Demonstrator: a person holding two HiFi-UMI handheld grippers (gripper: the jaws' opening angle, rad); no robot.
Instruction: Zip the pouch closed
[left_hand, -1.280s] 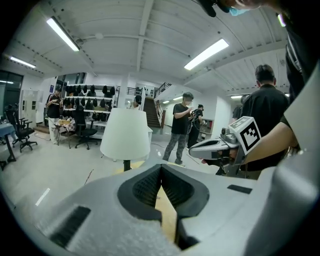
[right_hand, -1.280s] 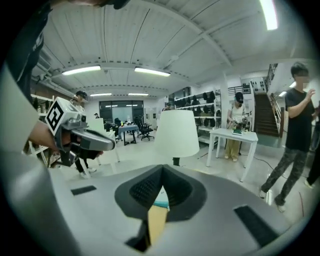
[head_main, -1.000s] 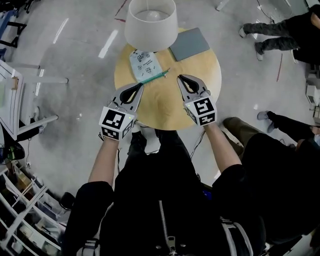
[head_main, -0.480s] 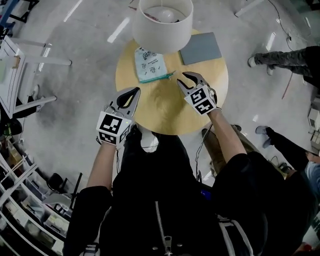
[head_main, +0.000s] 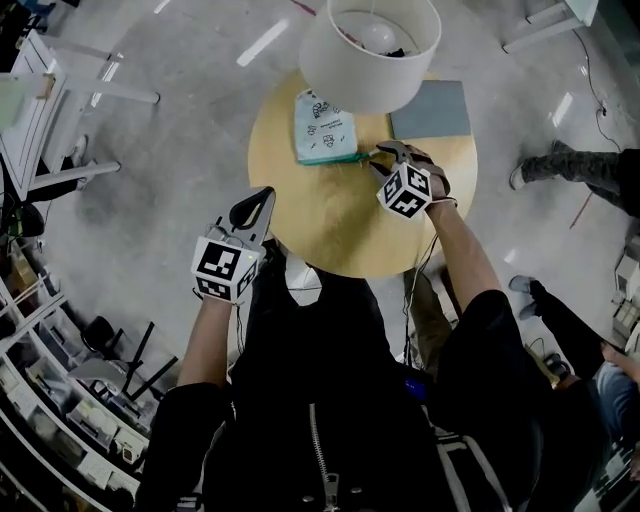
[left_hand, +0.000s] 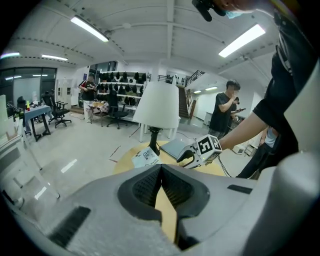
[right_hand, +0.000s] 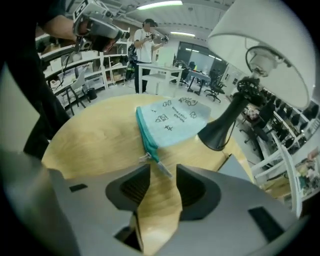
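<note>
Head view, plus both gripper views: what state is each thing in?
Pouch: flat on the table; cannot tell if zipped.
Zip tail: lies between the right claw's jaws, not gripped.
Right claw: open, jaws have just been opening.
Left claw: shut, empty.
Lamp: upright.

A grey floor spreads under ceiling strip lights, with office chairs and seemingly stocked shelves.
</note>
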